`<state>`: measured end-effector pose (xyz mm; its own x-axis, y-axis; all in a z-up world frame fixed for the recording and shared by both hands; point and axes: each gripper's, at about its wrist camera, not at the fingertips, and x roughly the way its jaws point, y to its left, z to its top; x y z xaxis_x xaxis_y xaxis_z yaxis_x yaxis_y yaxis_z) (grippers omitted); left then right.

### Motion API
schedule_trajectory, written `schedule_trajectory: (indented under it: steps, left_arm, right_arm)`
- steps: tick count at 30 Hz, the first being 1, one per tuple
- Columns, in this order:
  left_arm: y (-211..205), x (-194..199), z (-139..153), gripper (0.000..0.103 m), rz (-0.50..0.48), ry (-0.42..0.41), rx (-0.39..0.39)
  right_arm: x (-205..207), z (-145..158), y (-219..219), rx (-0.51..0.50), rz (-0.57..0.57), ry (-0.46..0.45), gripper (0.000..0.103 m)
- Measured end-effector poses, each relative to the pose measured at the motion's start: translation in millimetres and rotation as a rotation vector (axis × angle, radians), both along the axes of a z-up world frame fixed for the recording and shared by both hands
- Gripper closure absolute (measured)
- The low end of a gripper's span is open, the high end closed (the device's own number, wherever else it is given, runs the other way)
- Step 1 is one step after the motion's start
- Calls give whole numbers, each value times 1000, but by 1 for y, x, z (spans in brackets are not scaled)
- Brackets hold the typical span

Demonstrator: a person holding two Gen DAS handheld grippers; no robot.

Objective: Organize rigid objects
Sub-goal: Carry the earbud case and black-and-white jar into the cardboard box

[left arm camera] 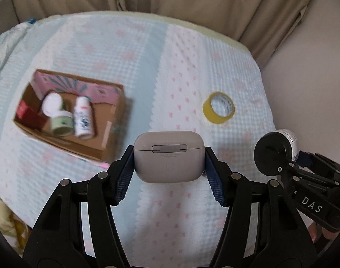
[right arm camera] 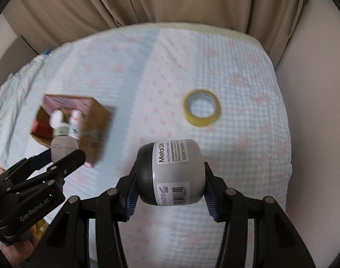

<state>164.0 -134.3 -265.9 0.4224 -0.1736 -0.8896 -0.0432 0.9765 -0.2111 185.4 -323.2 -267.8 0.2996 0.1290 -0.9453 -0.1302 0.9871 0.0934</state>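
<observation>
My left gripper [left arm camera: 169,159] is shut on a white earbuds case [left arm camera: 169,156] and holds it above the bed. It also shows in the right wrist view [right arm camera: 64,149], near the box. My right gripper [right arm camera: 170,174] is shut on a grey jar with a black lid [right arm camera: 171,175], also held in the air; the jar shows at the right of the left wrist view [left arm camera: 276,154]. An open cardboard box [left arm camera: 116,109] lies at the left of the bed, holding a white bottle [left arm camera: 83,117], a green jar [left arm camera: 61,122] and a red box [left arm camera: 28,114].
A roll of yellow tape [left arm camera: 218,111] lies on the checked bedspread [left arm camera: 181,55] to the right of the box; it also shows in the right wrist view [right arm camera: 202,110]. Beige curtains [right arm camera: 147,0] hang behind the bed. A wall [right arm camera: 315,111] runs along the right.
</observation>
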Motion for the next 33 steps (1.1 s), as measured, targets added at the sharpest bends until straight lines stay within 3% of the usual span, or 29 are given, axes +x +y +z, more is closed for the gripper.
schedule_trajectory:
  steps: [7,16,25,33]
  left_arm:
    - [61,2,35,46,8,-27,4]
    - [161,29,40,46,-40,-19,-10]
    - [253,72,7,46,-134,41,-26]
    - [313,117,-38,46,-189,91,29]
  right_arm:
    - [0,46,53,76,6,-70,56]
    - [9,62,137,109,-19,-87,56]
    - [26,33,227,104,-129,-25,56]
    - [42,-12,279,108,-216,49,56]
